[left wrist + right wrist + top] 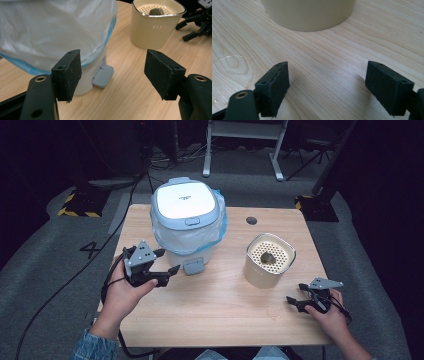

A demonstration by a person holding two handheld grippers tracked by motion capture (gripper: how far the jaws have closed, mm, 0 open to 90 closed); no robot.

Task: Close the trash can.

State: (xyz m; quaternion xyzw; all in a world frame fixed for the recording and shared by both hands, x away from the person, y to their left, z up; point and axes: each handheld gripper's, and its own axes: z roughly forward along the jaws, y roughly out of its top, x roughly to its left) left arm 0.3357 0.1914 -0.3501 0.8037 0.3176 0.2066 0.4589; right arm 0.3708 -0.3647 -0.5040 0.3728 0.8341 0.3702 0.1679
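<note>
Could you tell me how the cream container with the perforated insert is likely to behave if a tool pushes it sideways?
The cream container looks rigid, with a broad flat base on the wooden table, so it would probably slide rather than tip. The small dark lump lying loose on its perforated insert might shift or roll. The smooth walls could be slippery for the right tool.

Table [215, 320]: light wood, rect., on grey carpet.
Back left: white bin [186, 220] w/ grey-blue lid, plastic liner, grey pedal twd front.
Right of ctr: cream container [269, 262], perforated insert, dark lump inside.
Back edge: small dark round spot [251, 220].
Front right: faint ring mark [233, 65].
</note>
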